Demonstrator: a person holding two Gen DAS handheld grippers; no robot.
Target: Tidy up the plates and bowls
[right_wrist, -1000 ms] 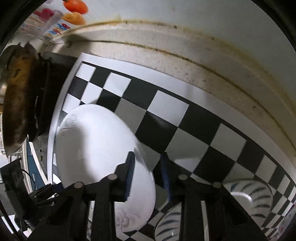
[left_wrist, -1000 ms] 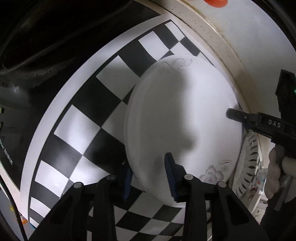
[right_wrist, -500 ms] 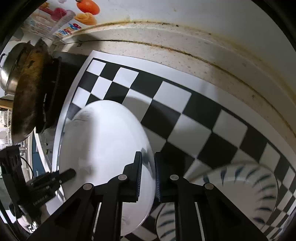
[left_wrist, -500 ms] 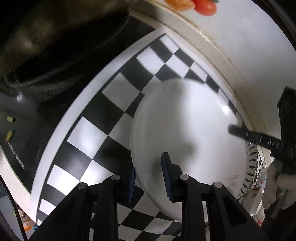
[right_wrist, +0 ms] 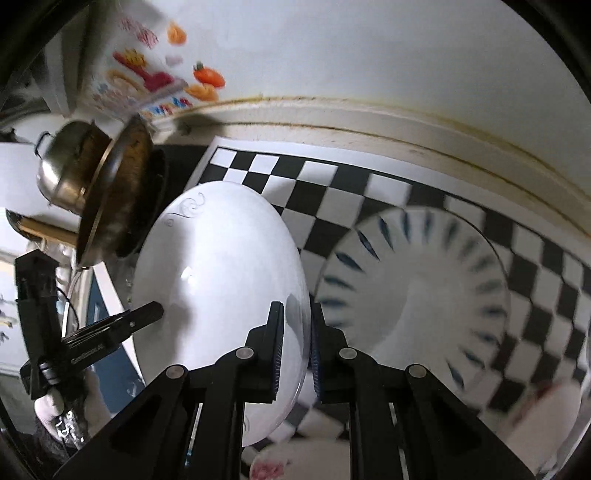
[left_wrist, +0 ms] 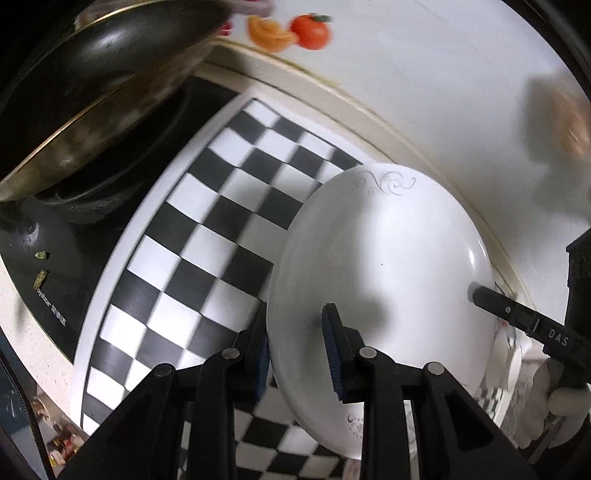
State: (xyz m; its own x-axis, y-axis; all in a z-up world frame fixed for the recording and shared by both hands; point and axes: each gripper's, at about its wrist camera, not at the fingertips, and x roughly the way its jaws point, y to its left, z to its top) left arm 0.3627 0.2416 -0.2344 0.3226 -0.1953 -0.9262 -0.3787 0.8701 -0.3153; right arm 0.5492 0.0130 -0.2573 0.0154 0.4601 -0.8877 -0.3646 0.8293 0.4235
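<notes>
Left gripper (left_wrist: 299, 350) pinching the near rim of a white plate (left_wrist: 380, 295), one blue pad under the rim, the other on the plate's upper face. Right gripper (right_wrist: 295, 343) clamped on the opposite rim of the same plate, pads pressed close with only the thin edge between them. Plate held between the two grippers, tilted, clear of the checkered mat (left_wrist: 207, 236) on the bench. Grey scroll pattern at the plate's far rim, ahead of the left gripper; small floral mark at the rim nearest it. Blue-striped plate (right_wrist: 417, 291) just right of the right gripper, blurred, lying on the mat. Another dish with a pink flower (right_wrist: 291, 461) below the right gripper, mostly hidden. Dark pan (left_wrist: 103, 85) up and to the left of the left gripper, on a black stove (left_wrist: 74, 258) beside the mat. Fruit sticker (left_wrist: 291, 31) on the wall beyond. Gloved hand (left_wrist: 546, 402) gripping the right gripper's handle at the far right of the left wrist view.
</notes>
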